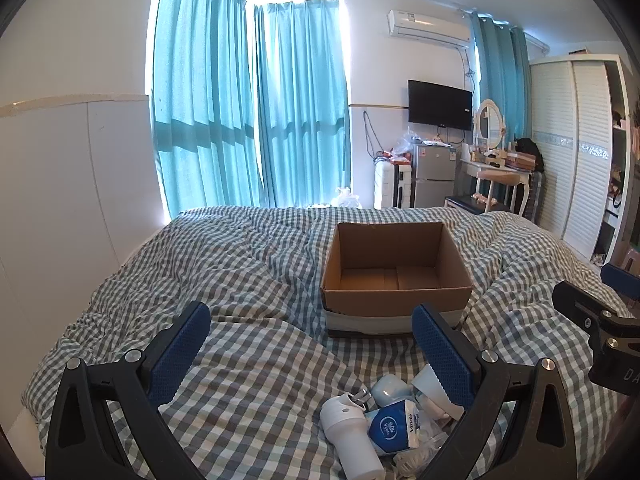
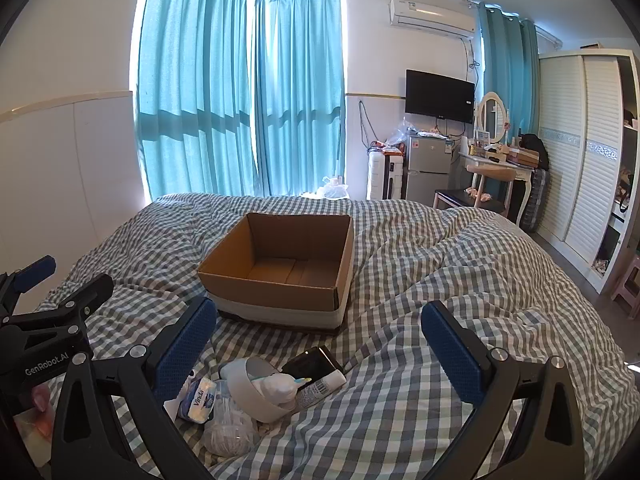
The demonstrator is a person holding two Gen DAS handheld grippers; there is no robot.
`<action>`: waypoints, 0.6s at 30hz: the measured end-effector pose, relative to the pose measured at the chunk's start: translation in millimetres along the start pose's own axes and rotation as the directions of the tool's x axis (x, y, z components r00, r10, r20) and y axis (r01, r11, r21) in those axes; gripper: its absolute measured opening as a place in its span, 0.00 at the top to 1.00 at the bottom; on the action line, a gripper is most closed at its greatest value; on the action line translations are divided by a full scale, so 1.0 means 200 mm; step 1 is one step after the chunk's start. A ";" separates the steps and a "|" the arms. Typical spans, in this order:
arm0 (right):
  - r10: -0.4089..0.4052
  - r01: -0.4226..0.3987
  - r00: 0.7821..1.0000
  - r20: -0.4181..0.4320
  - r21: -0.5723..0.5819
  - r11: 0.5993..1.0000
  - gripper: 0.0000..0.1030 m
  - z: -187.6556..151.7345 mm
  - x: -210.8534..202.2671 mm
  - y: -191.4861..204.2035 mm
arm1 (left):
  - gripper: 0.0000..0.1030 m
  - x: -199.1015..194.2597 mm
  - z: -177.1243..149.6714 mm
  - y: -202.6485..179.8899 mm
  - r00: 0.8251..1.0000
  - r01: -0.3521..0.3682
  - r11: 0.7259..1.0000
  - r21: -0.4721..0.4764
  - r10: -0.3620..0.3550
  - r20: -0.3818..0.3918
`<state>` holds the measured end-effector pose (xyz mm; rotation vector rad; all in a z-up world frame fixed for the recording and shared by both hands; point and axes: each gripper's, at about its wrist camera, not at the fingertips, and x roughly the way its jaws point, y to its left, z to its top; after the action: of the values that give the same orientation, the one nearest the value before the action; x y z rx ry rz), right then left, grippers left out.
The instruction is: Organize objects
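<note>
An open, empty cardboard box [image 1: 396, 276] sits on the checked duvet; it also shows in the right wrist view [image 2: 280, 268]. A heap of small items lies in front of it: a white bottle [image 1: 352, 436], a blue Vinda tissue pack [image 1: 394, 426], a white bowl [image 2: 256, 388], a black phone [image 2: 312, 364] and a white tube [image 2: 320, 390]. My left gripper [image 1: 312, 340] is open and empty above the duvet, left of the heap. My right gripper [image 2: 320, 336] is open and empty, just above the heap.
The bed's checked duvet [image 2: 440, 280] is rumpled, with a raised fold to the right. A white wall panel [image 1: 60, 200] runs along the left. Behind the bed are teal curtains [image 1: 248, 112], a small fridge [image 2: 428, 168], a dressing table [image 2: 500, 160] and a wardrobe [image 2: 580, 160].
</note>
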<state>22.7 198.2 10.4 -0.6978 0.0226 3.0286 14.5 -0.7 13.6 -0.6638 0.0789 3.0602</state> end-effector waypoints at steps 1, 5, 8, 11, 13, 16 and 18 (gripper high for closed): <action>-0.001 0.001 1.000 0.000 0.000 1.000 0.00 0.00 0.00 0.00 | 0.00 0.00 0.00 0.00 1.000 -0.002 1.000 0.001 0.002 0.002; 0.000 0.000 1.000 0.000 0.000 1.000 0.00 0.00 0.00 0.00 | 0.00 0.00 -0.01 0.00 1.000 0.001 1.000 -0.002 -0.001 0.001; 0.000 0.000 1.000 -0.001 0.001 1.000 0.00 0.00 0.00 0.00 | 0.00 0.00 -0.01 0.00 1.000 -0.001 1.000 -0.003 0.001 0.000; 0.000 0.000 1.000 -0.004 -0.001 1.000 0.00 -0.01 0.00 0.01 | 0.00 0.00 -0.02 0.00 1.000 -0.004 1.000 -0.005 0.004 -0.002; -0.006 0.006 1.000 -0.003 -0.001 1.000 0.00 -0.01 0.00 0.01 | 0.00 0.00 -0.02 0.00 1.000 -0.003 1.000 -0.007 0.003 -0.005; -0.004 0.004 1.000 -0.004 -0.003 1.000 0.00 -0.01 0.00 0.01 | 0.00 0.00 -0.02 0.00 1.000 -0.005 1.000 -0.007 0.005 -0.008; -0.003 0.003 1.000 -0.004 -0.003 1.000 0.00 -0.02 0.01 0.01 | 0.00 0.01 -0.02 0.00 1.000 -0.008 1.000 -0.006 0.008 -0.011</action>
<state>22.9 195.7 6.5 -0.7034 0.0173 3.0245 15.2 -0.9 8.7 -0.6819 0.0732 3.0654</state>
